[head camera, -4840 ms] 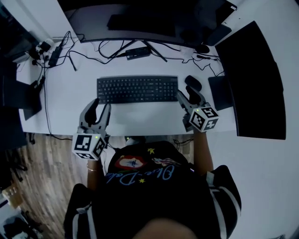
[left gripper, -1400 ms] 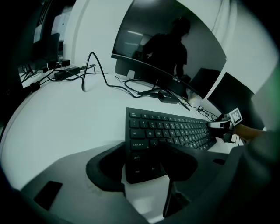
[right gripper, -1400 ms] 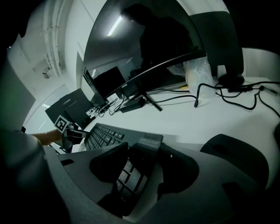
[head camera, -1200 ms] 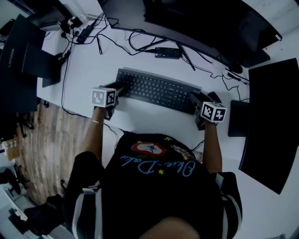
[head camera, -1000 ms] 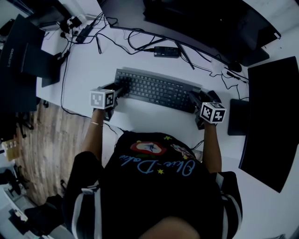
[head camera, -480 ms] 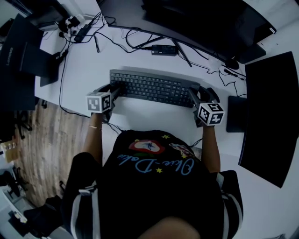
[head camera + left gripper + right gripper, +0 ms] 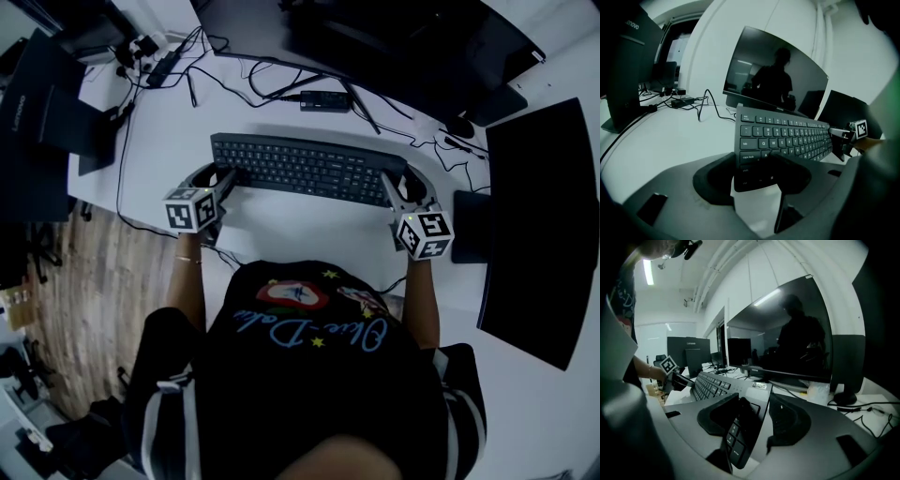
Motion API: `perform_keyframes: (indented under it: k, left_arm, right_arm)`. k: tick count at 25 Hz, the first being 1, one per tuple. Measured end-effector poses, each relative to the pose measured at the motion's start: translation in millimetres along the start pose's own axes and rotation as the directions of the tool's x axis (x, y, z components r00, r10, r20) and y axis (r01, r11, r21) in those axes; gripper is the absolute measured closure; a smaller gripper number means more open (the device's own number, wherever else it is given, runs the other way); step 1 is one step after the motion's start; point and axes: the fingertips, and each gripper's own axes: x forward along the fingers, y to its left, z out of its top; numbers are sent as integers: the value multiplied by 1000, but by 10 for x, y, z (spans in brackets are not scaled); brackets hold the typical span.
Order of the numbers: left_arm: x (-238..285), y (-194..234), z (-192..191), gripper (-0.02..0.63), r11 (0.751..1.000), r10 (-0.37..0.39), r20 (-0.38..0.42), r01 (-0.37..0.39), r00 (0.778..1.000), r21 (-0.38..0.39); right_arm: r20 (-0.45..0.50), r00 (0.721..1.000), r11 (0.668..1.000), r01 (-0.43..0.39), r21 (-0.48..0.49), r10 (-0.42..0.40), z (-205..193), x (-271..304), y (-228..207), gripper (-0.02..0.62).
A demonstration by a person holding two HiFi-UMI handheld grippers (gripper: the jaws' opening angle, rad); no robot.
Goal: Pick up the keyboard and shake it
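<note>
Up comes the keyboard (image 7: 309, 169), lifted clear: left gripper (image 7: 228, 177) clamps one end, right gripper (image 7: 395, 188) has just tightened on the other. Shake next.

Head view dim on my feed, cold blue cast. White bench (image 7: 281, 230) only bright area; torso (image 7: 309, 375) at frame bottom near black. Soft shadow along keyboard (image 7: 309, 169) edges. Straight lines bow at frame edges. Both gripper views greenish, corners vignetted black, near foreground soft and dark. Right gripper view: ceiling strip light (image 7: 647, 272) upper left blows out; monitor (image 7: 792, 333) mirrors dark silhouette.
</note>
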Motion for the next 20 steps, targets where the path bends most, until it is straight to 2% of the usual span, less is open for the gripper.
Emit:
perform_keyframes:
  k: [9, 20]
  left_arm:
    - [-167, -7, 309, 379, 1000, -13, 122, 12, 992, 7]
    - [-357, -90, 703, 379, 999, -31, 247, 20, 968, 46]
  right_arm:
    - [141, 990, 983, 17, -181, 9, 595, -121, 135, 400]
    - [311, 949, 947, 62, -316, 42, 1084, -334, 258, 400]
